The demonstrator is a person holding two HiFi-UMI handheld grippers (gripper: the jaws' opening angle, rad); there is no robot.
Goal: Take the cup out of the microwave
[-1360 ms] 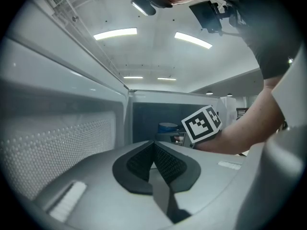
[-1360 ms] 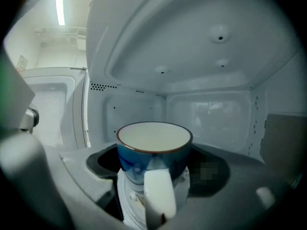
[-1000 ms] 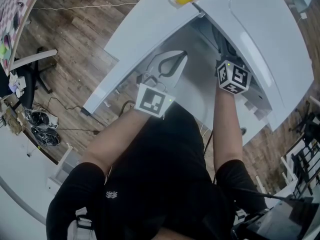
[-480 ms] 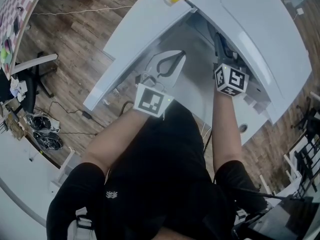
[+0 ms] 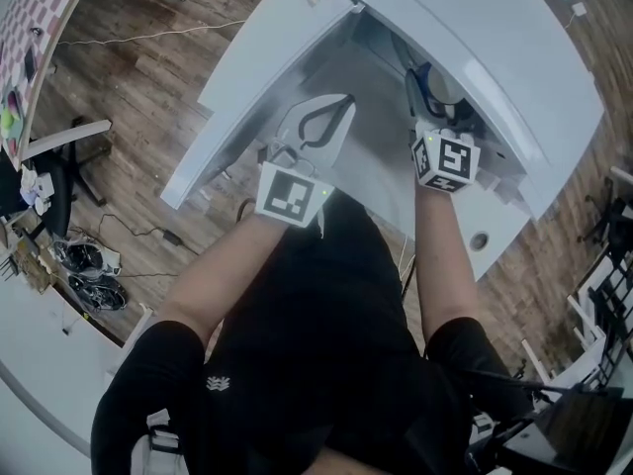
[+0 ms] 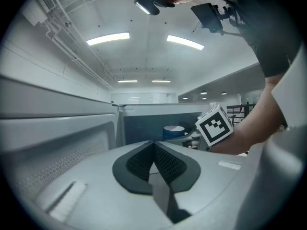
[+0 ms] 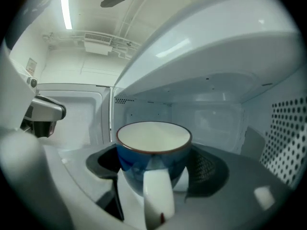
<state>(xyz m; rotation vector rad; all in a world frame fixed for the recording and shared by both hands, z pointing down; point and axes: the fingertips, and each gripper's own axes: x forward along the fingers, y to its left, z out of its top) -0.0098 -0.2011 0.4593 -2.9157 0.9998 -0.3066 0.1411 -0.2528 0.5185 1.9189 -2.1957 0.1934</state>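
Inside the microwave (image 7: 211,111), the right tool (image 7: 154,164) pinches a blue cup (image 7: 153,145). One pad sits on each side of its round wall, and the white handle faces the tool. The left tool (image 6: 154,159) hovers outside the microwave, beside its open door (image 5: 262,82), with its pads pressed together on nothing.

Likely trouble: the glazed wall may slip between the pads. The rim may also knock the microwave's roof or door frame if the cup is lifted too high on the way out.

Only the right gripper view shows the grip. The head view barely shows the cup under the microwave's top. The left gripper view shows it small, from outside the microwave.
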